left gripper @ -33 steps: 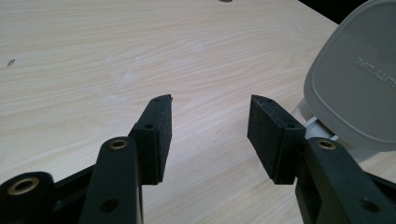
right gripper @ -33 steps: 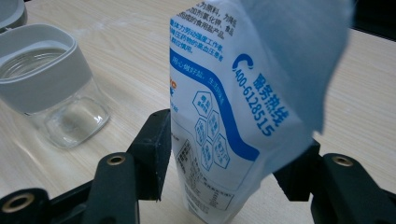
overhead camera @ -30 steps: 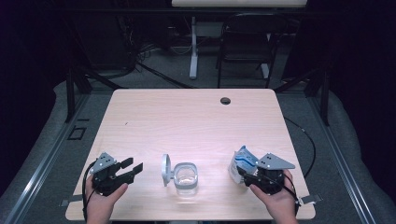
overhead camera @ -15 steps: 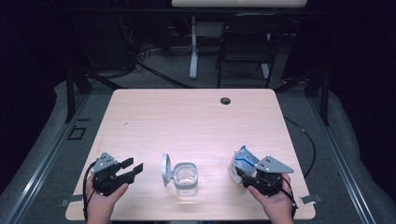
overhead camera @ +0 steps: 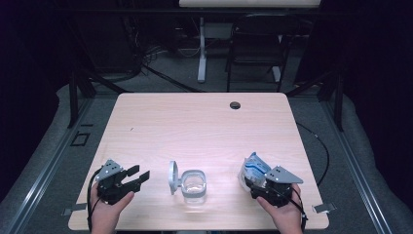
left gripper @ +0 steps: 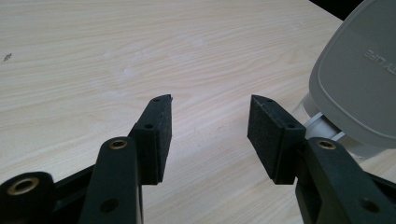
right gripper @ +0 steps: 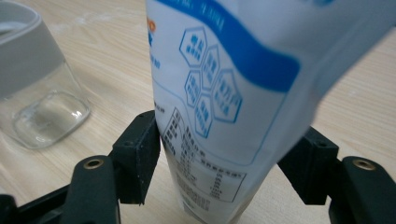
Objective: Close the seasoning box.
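Pouch [overhead camera: 253, 169], white and blue, stands on the tabletop [overhead camera: 204, 126] at lower right of the high view, between the jaws of the right hand-held gripper [overhead camera: 258, 187], which have just been opening to their widest. Right hand [overhead camera: 285, 214] rests low at the near edge. Left hand-held gripper [overhead camera: 139, 176], at lower left, is agape and empty beside the clear container [overhead camera: 194, 186].

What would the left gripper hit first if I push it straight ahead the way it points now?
Probably the clear container with its grey lid flipped open: the left gripper, jaws open and empty, points toward it. In its own view the lid sits right of centre, so it might just clip that.
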`<state>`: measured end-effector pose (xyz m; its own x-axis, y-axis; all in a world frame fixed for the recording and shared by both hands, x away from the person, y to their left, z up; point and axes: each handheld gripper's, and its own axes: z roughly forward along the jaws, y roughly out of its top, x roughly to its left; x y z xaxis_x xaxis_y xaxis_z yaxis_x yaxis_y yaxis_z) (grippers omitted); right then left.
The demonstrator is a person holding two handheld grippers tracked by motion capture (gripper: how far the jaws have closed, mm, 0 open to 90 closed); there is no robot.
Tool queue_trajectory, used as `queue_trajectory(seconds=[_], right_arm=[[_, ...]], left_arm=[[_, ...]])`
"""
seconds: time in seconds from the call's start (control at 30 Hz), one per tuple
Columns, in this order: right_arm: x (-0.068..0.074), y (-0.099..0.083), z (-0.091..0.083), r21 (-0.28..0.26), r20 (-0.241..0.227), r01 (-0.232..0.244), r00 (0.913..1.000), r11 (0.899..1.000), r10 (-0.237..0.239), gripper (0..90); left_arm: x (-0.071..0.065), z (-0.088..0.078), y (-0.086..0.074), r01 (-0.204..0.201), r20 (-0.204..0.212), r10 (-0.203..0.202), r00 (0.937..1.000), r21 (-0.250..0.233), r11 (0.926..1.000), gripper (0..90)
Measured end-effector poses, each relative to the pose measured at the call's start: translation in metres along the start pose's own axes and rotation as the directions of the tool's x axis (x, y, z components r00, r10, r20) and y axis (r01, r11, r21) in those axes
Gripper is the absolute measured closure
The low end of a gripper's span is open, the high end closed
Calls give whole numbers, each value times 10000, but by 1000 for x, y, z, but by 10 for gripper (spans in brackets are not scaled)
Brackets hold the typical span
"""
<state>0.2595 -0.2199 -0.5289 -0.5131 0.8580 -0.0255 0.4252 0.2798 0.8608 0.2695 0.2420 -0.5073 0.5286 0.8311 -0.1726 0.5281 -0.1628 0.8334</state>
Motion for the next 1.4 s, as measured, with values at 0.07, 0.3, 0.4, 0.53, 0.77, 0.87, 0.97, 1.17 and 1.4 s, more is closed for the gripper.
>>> queue_trajectory(seconds=[0.07, 0.3, 0.4, 0.53, 0.77, 0.87, 0.97, 1.17, 1.4], right_arm=[[1, -2, 2, 82, 30, 63, 10000, 9999, -63, 343], [1, -9, 6, -14, 49, 31, 10000, 10000, -31, 342], [1, -11, 8, -68, 127, 67, 9999, 10000, -66, 341], [2, -14, 9, -76, 166, 61, 9998, 10000, -59, 343], [4, -20, 13, 57, 296, 177, 9994, 9998, -178, 349], [4, -24, 16, 51, 299, 162, 9994, 9999, -163, 352], [5, -26, 18, 105, 346, 158, 9993, 9998, -161, 353], [6, -29, 21, 171, 442, 250, 9987, 9995, -257, 354], [7, -32, 25, 255, 538, 329, 9980, 9991, -342, 354]], left_arm=[[0, 0, 0, 5, -1, -5, 10000, -8, 10000, 505], [0, 1, 0, -14, -3, 14, 10000, 6, 10000, 505], [0, 1, 0, -26, -6, 26, 10000, 24, 10000, 505], [0, 1, -1, 11, -6, -11, 10000, 28, 10000, 505], [1, 1, -1, 4, 1, -4, 10000, 21, 10000, 504], [1, 1, -1, 41, -17, -41, 10000, 39, 10000, 504], [2, 1, -1, 6, -15, -6, 10000, 53, 10000, 504], [2, 1, -1, 42, 0, -42, 10000, 53, 10000, 504], [2, 1, -1, 43, 3, -43, 10000, 68, 10000, 504]])
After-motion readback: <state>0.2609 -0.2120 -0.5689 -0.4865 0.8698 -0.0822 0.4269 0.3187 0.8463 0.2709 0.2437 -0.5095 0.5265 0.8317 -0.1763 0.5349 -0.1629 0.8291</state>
